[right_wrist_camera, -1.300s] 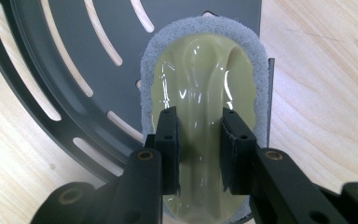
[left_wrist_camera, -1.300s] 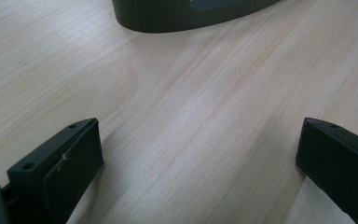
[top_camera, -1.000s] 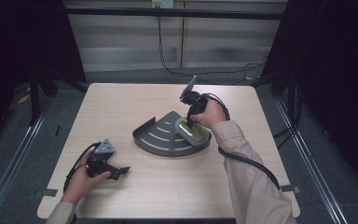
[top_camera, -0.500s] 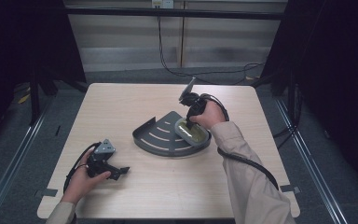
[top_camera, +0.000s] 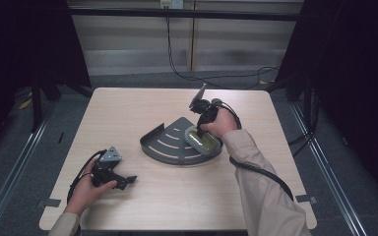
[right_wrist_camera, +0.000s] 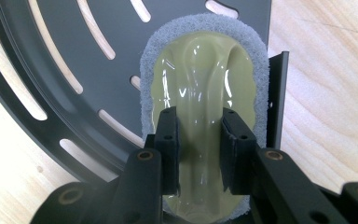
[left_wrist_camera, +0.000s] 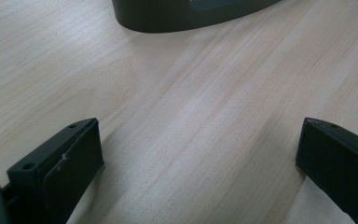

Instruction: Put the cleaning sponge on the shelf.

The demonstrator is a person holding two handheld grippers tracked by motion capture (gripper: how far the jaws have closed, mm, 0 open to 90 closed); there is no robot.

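Tongs first: your right tongs (right_wrist_camera: 199, 135) are clamped on the raised ridge of the yellow-green scrubber (right_wrist_camera: 200, 84), which lies in the dark slotted tray (top_camera: 170, 145) at the middle of the pale wood surface (top_camera: 142, 108). Your left tongs (left_wrist_camera: 198, 158) rest spread wide apart on bare wood, near the tray, gripping nothing. Dark curtains and a grey floor surround the surface.
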